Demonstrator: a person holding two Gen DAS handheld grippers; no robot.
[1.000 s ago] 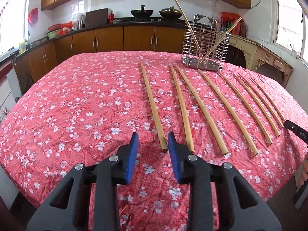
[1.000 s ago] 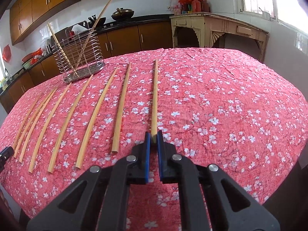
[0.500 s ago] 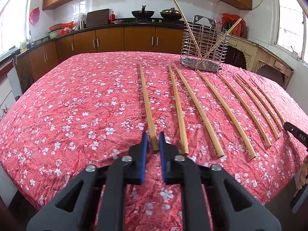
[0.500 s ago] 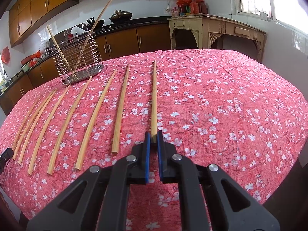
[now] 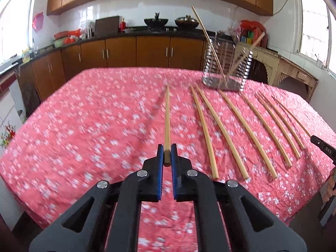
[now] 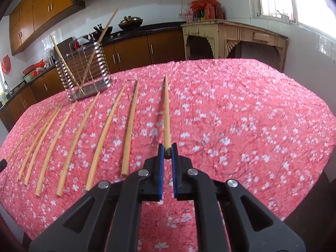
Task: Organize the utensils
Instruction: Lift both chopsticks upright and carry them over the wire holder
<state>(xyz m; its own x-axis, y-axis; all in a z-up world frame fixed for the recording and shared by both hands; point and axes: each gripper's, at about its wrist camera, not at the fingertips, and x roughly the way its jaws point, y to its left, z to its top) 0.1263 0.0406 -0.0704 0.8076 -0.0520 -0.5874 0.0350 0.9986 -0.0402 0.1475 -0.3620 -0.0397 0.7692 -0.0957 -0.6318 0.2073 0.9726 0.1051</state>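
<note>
My left gripper (image 5: 167, 154) is shut on the near end of a long bamboo chopstick (image 5: 167, 115), lifted off the red floral tablecloth (image 5: 94, 126) and pointing away. My right gripper (image 6: 167, 152) is shut on the near end of another bamboo chopstick (image 6: 166, 109), also raised over the cloth. Several more chopsticks lie side by side on the table, in the left wrist view (image 5: 226, 134) to the right and in the right wrist view (image 6: 103, 132) to the left. A wire utensil holder (image 5: 225, 67) with two chopsticks in it stands at the table's far side, also in the right wrist view (image 6: 85, 75).
Wooden kitchen cabinets and a dark counter (image 5: 147, 48) run behind the table. A cream side table (image 6: 233, 40) stands at the back right. The right gripper's tip (image 5: 323, 147) shows at the right edge of the left wrist view.
The left gripper closed on the leftmost chopstick and lifted it. The right gripper, shut on its chopstick throughout, has raised it off the cloth. Both views show motion blur.
</note>
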